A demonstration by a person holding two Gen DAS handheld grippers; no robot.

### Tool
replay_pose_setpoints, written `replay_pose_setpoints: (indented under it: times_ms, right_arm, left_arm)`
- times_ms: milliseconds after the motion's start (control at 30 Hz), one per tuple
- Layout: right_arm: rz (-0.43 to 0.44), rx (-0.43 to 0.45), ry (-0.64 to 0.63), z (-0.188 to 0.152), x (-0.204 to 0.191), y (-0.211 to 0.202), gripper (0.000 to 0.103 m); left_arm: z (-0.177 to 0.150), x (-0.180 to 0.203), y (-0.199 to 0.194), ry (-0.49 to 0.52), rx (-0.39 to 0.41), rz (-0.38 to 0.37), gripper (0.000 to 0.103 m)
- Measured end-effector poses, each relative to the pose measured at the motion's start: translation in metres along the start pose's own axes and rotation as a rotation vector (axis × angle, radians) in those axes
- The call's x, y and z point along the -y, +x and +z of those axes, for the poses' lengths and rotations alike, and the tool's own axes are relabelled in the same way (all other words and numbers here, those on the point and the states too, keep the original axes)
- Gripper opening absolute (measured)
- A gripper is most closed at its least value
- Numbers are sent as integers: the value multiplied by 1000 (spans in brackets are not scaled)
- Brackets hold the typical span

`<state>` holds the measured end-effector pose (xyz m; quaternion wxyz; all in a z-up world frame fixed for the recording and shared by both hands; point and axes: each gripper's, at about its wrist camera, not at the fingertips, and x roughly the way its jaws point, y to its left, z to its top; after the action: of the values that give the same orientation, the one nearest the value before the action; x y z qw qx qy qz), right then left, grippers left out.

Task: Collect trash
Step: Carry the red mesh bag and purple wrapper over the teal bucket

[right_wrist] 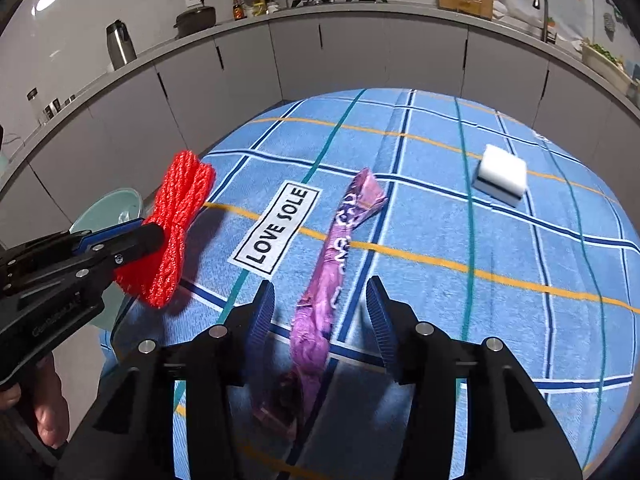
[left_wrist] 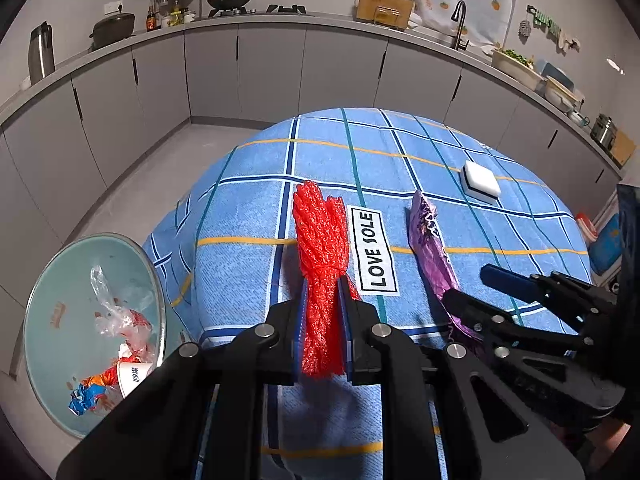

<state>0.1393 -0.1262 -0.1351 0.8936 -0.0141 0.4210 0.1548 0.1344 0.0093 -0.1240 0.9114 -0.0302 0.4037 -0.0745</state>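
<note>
The jaws of the left gripper (left_wrist: 324, 320) were clenched on the red mesh bag (left_wrist: 320, 248), lifted near the bench's left edge; the right gripper (right_wrist: 320, 312) stood released astride the purple wrapper (right_wrist: 324, 280) lying on the bench. Best carry the mesh straight left over the bin (left_wrist: 40, 300), then release. A white sponge (right_wrist: 502, 174) sat well apart, obstructing nothing.
</note>
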Motion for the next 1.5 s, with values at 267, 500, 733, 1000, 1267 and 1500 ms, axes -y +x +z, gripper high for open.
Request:
replay_pose_setpoints:
  times_ms: [267,500,733,1000,1267,1500]
  right_arm:
    - [-12,-40,-15,-6,-1,15,19]
    - [-29,-45,-10,-7,3,14,16]
    - [-37,-28,-32,2,-10,5,15]
    - [-13,2,-86,22,-40,3,13]
    - [52,27,-161,38,-82,4,13]
    - [127,64,-223,58,-123,5,13]
  left_arm:
    - [-6,2,10,-4,-17,-6,15]
    - [-12,10,3,5,3,-40,15]
    - [-8,4,-25,6,70,-57,15]
    - [-6,-37,-51,-56,114,-20,15]
    - [-8,-95,-69,-136,142,54,15]
    - [-13,-153,-86,-210,155,158,15]
